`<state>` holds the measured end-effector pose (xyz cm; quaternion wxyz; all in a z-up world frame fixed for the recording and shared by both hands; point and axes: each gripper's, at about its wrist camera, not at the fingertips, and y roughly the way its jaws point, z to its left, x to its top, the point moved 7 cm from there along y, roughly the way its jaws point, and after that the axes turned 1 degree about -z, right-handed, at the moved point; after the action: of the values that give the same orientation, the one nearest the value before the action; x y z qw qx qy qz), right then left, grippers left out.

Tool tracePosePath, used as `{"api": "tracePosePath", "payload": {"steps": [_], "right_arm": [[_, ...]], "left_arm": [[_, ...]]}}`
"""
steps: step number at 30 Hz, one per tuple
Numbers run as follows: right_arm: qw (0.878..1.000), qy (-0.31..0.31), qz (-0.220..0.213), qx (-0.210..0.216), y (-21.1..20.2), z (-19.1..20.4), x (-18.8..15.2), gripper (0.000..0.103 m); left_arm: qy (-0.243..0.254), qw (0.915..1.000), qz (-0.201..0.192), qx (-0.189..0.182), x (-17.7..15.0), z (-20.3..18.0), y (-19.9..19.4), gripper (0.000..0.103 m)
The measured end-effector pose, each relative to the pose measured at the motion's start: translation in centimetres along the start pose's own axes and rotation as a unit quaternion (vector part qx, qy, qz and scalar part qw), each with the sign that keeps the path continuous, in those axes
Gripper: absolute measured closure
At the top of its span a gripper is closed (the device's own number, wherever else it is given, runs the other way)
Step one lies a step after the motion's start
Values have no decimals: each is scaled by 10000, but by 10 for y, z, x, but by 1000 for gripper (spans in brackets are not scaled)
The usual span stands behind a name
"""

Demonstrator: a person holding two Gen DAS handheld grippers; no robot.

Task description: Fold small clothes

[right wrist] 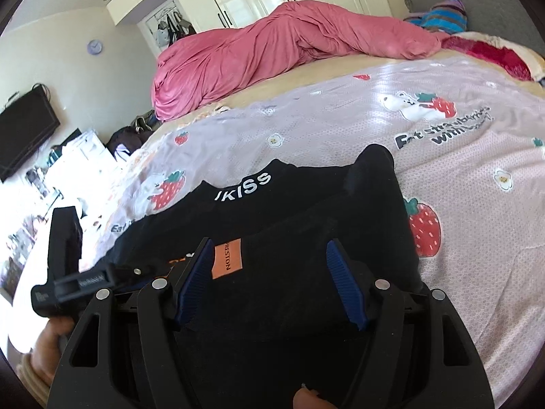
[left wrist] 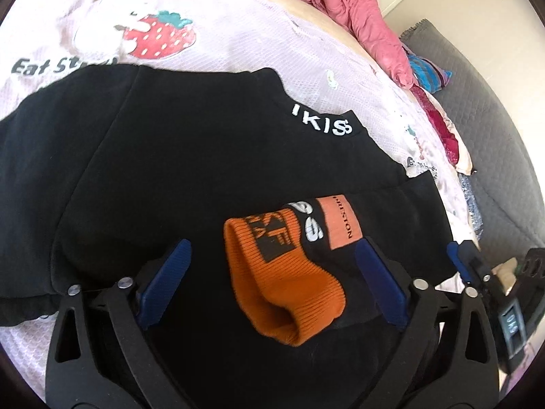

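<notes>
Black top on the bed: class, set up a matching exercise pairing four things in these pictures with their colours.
Things:
1. Sleeve cuff
2. Collar lettering
3. Bunched duvet
4. Pads of the left tongs

Colours:
A. Pink
B. Blue
C. Orange
D. White

Pairs: 1-C, 2-D, 3-A, 4-B

You see a matt black cotton-like garment with a ribbed orange knit cuff, on a bedsheet of textured cloth; the pads are ridged blue plastic.
</notes>
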<state>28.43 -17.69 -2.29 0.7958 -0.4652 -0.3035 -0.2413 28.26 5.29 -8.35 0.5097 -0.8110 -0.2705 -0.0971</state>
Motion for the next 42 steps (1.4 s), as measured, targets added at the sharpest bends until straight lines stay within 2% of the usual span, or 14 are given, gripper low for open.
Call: {"api": "tracePosePath", "payload": {"steps": [1, 2, 5, 6, 7, 8, 9, 14, 20, 38, 41, 42], "right_arm": [[10000, 29, -12, -4, -1, -2, 1, 36], [10000, 66, -43, 6, -4, -5, 3, 36], [9998, 160, -128, -81, -10, -18, 8, 36], [9996, 215, -145, -90, -12, -22, 10, 36], [9994, 290, -168, -104, -13, -27, 12, 36], [9990, 373, -206, -138, -16, -33, 15, 36], [9986, 432, -241, -171, -19, -39, 17, 36], [9963, 656, -433, -359, -34, -64, 30, 36], [9939, 741, -414, -697, -36, -86, 32, 36], [9960, 27, 111, -889, -1, -60, 8, 36], [9956, -150, 182, -907, 4, -53, 3, 36], [9956, -180, 207, -901, 5, -51, 2, 36]], "left_arm": [[47, 10000, -25, 0, 0, -3, 1, 40], [46, 9999, 2, -101, -1, -7, 4, 46], [92, 10000, 5, 33, -2, -11, 14, 50], [147, 9998, -46, 125, -2, -13, 14, 63], [171, 9996, -110, 173, 0, -13, 14, 83], [156, 9997, -167, 94, 2, -15, 12, 92], [110, 9998, -194, -12, 3, -15, 9, 96], [-82, 9973, -650, -339, 21, -15, -20, 97], [89, 9910, -1288, -354, 32, -13, -73, 102], [-70, 9932, -1153, -110, 22, 22, -76, 101], [-1, 9928, -1186, 178, 22, 28, -76, 95], [-6, 9924, -1214, 188, 23, 28, -77, 90]]}}
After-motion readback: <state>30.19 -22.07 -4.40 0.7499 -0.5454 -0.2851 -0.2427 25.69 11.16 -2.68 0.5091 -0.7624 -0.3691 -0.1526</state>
